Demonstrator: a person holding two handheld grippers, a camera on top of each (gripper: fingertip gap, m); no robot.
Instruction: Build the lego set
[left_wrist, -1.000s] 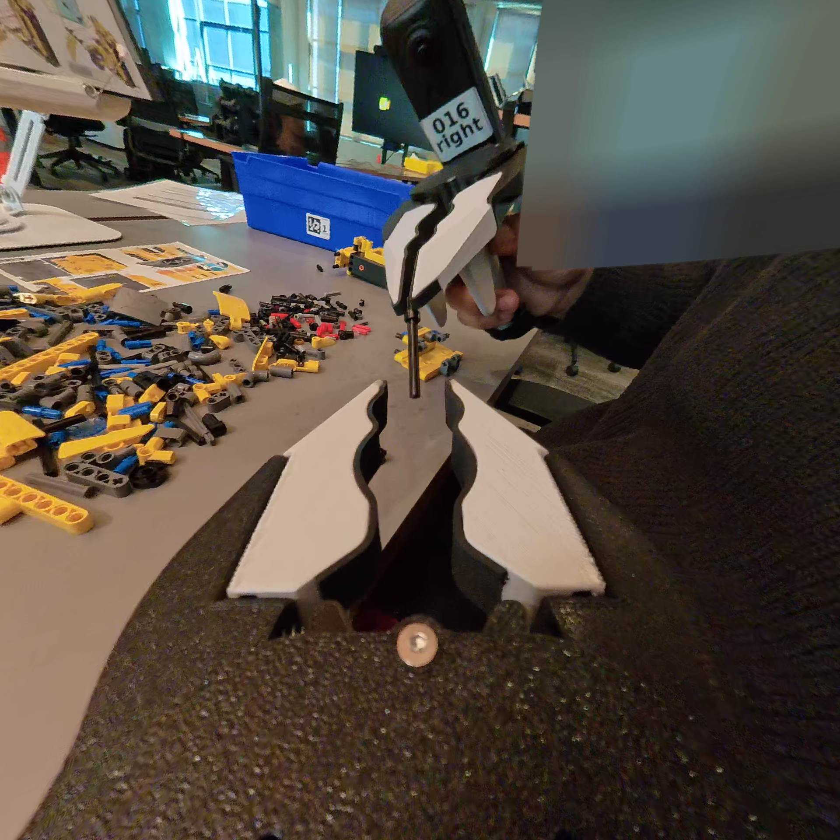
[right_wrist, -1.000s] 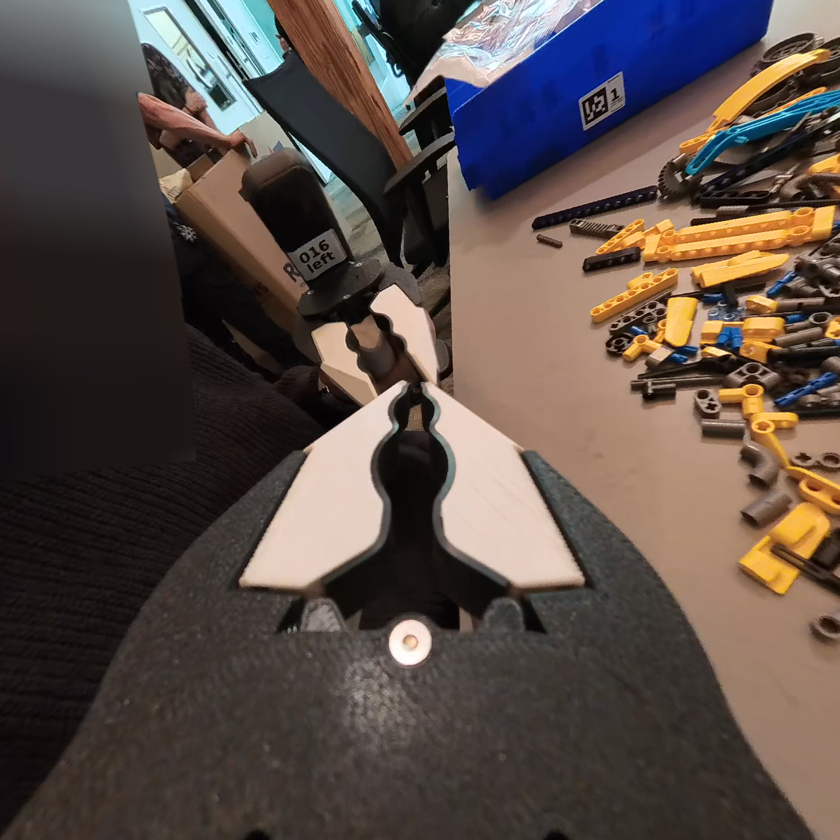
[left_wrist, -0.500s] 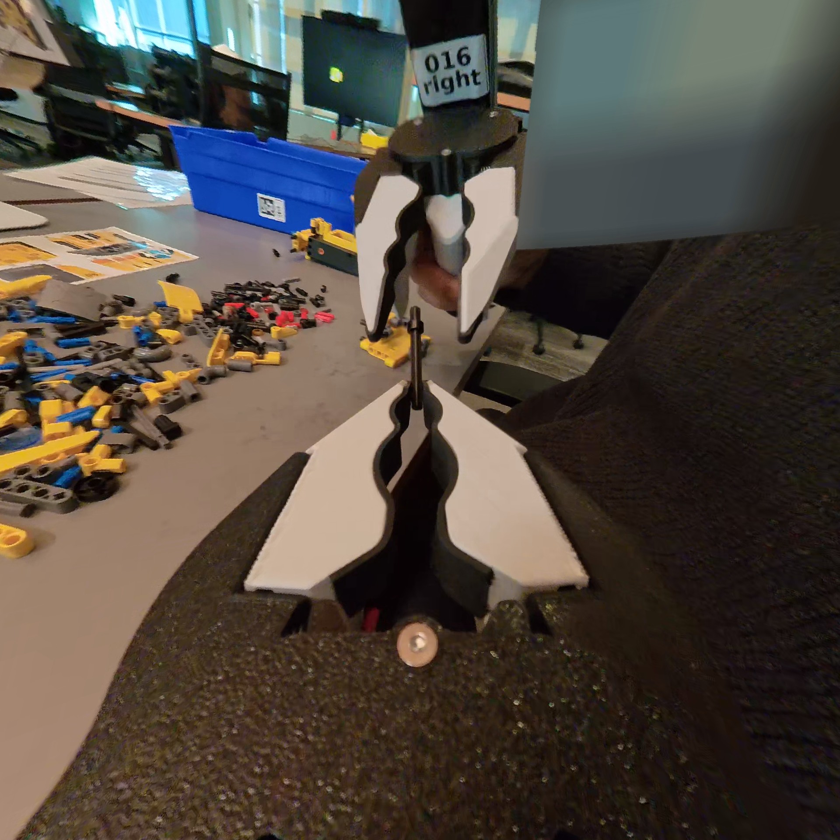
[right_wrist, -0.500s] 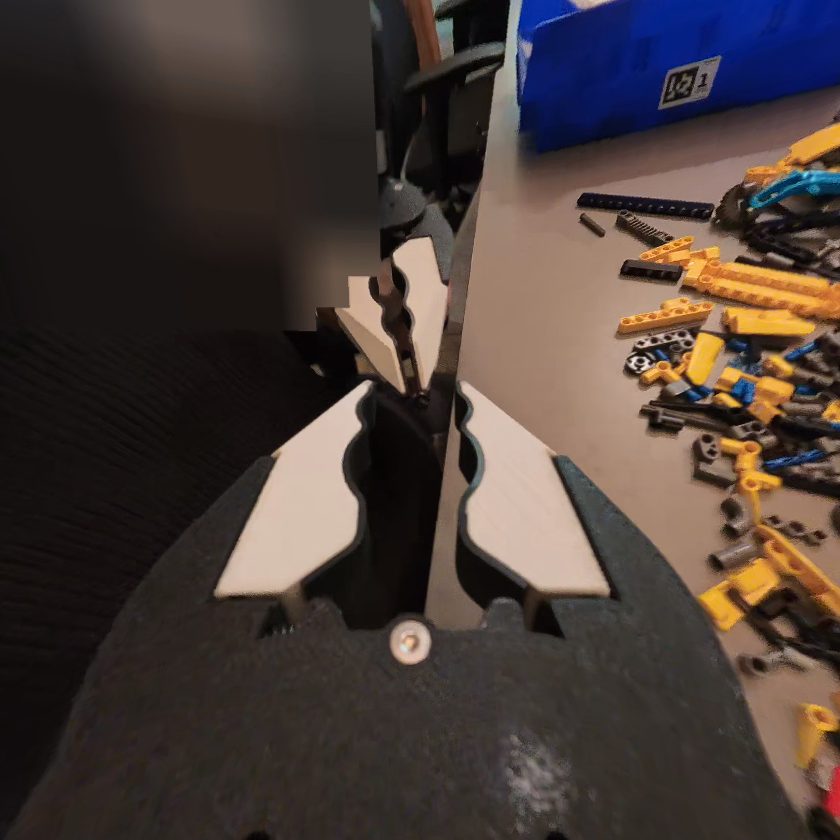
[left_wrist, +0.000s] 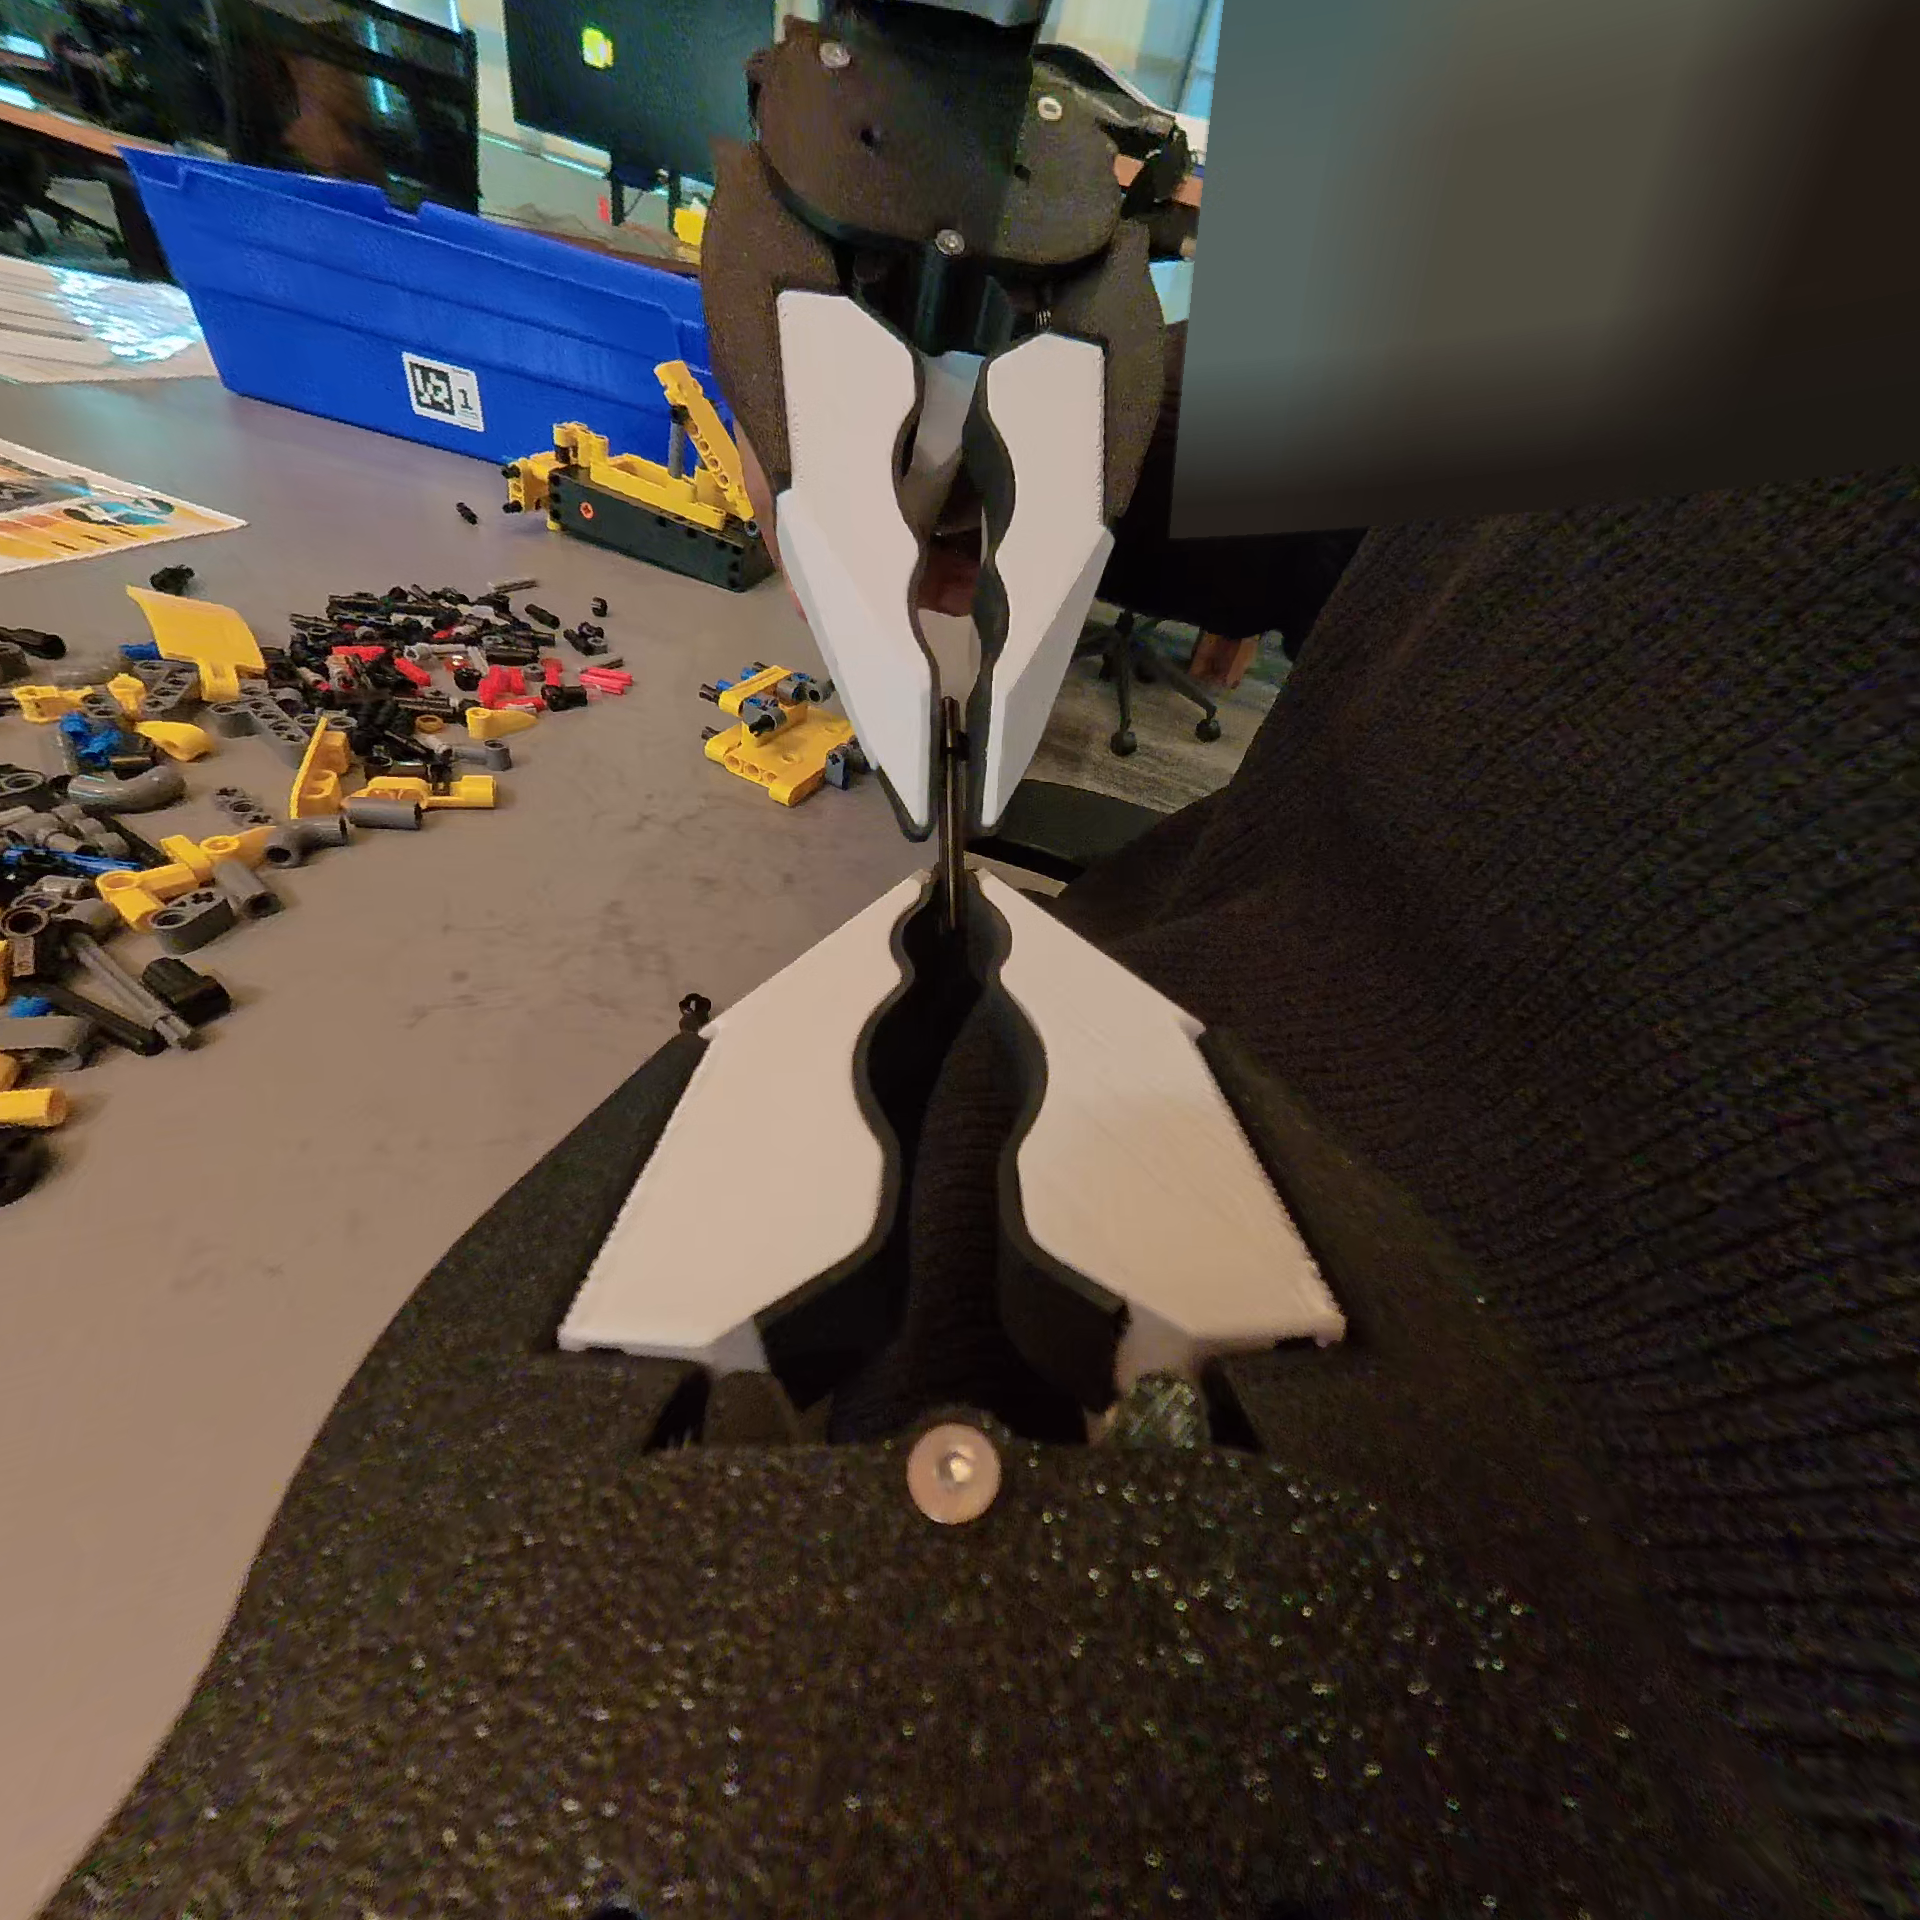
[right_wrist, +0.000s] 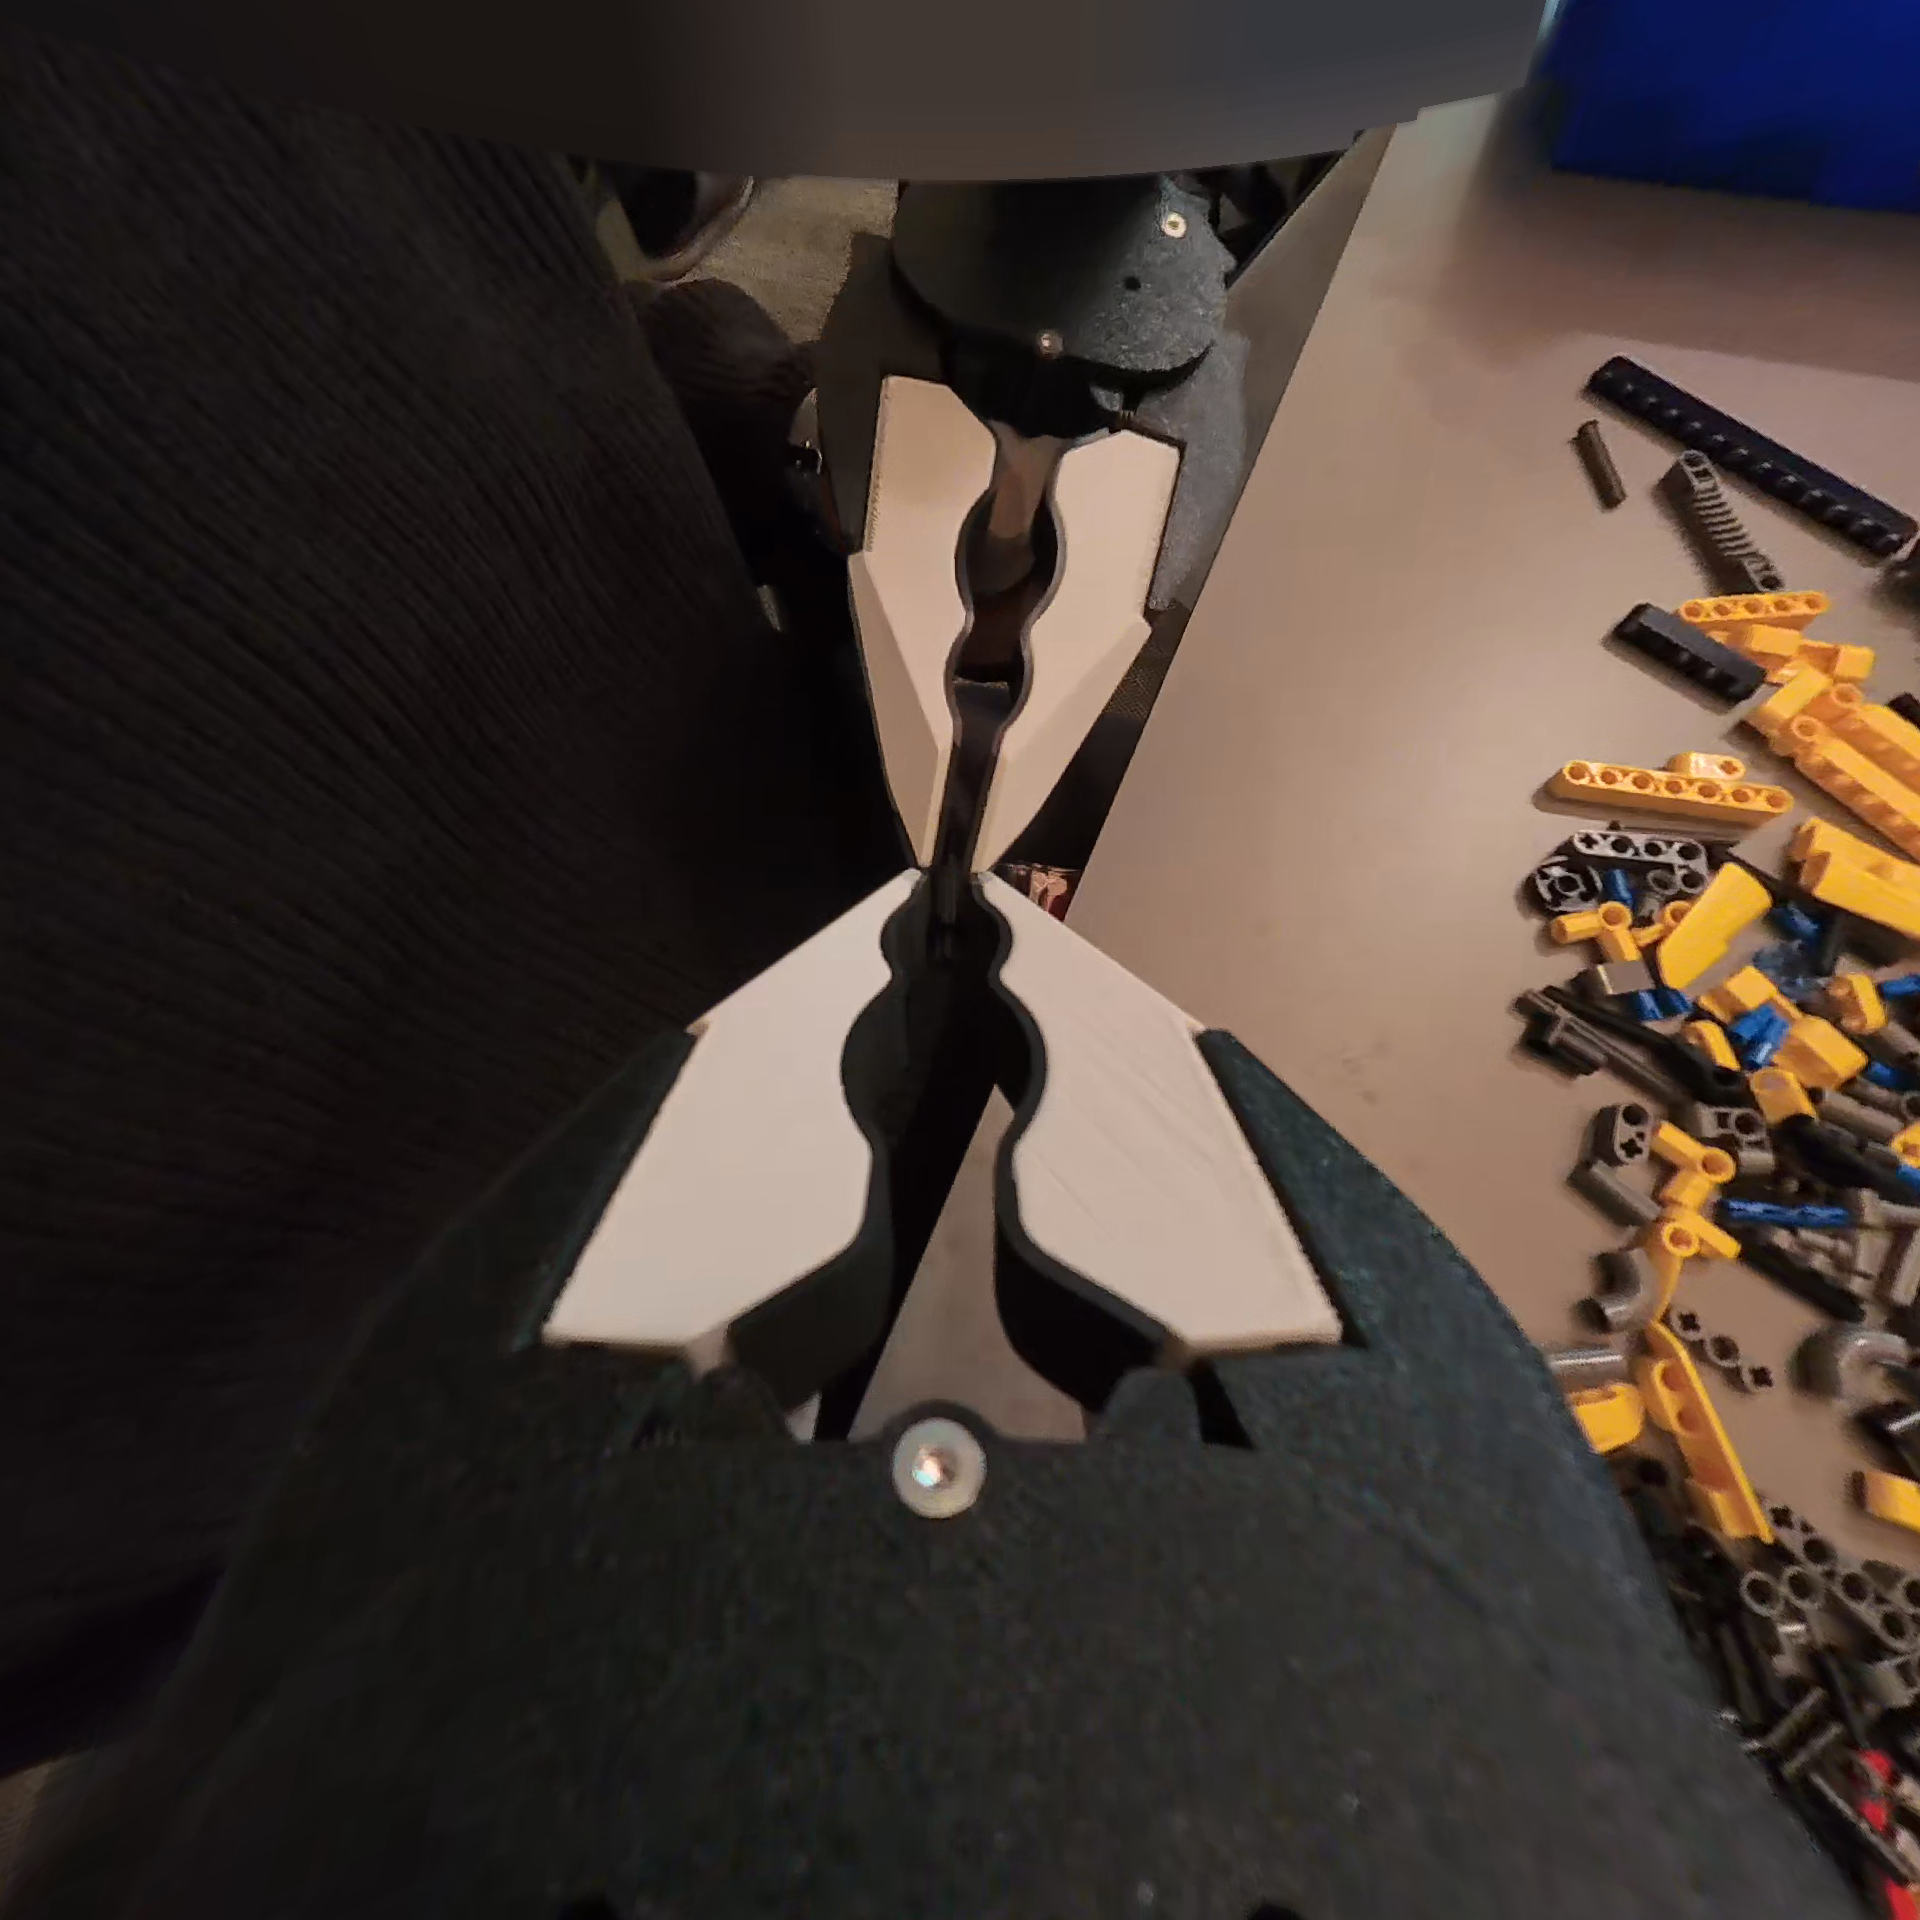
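Closing again since half a second ago, our right gripper (left_wrist: 948, 826) is joining our left gripper (left_wrist: 948, 883) in pinching the thin black plastic axle (left_wrist: 950, 800); we are mid-handover, one must release.

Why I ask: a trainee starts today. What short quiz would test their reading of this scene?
1. True or false: the left gripper is open.
2. The left and the right gripper both grip: A) a yellow beam, B) a thin black rod, C) nothing.
3. What colour is the bin on the table behind the loose parts?
Key: 1 false, it is shut on the rod; 2 B; 3 blue.
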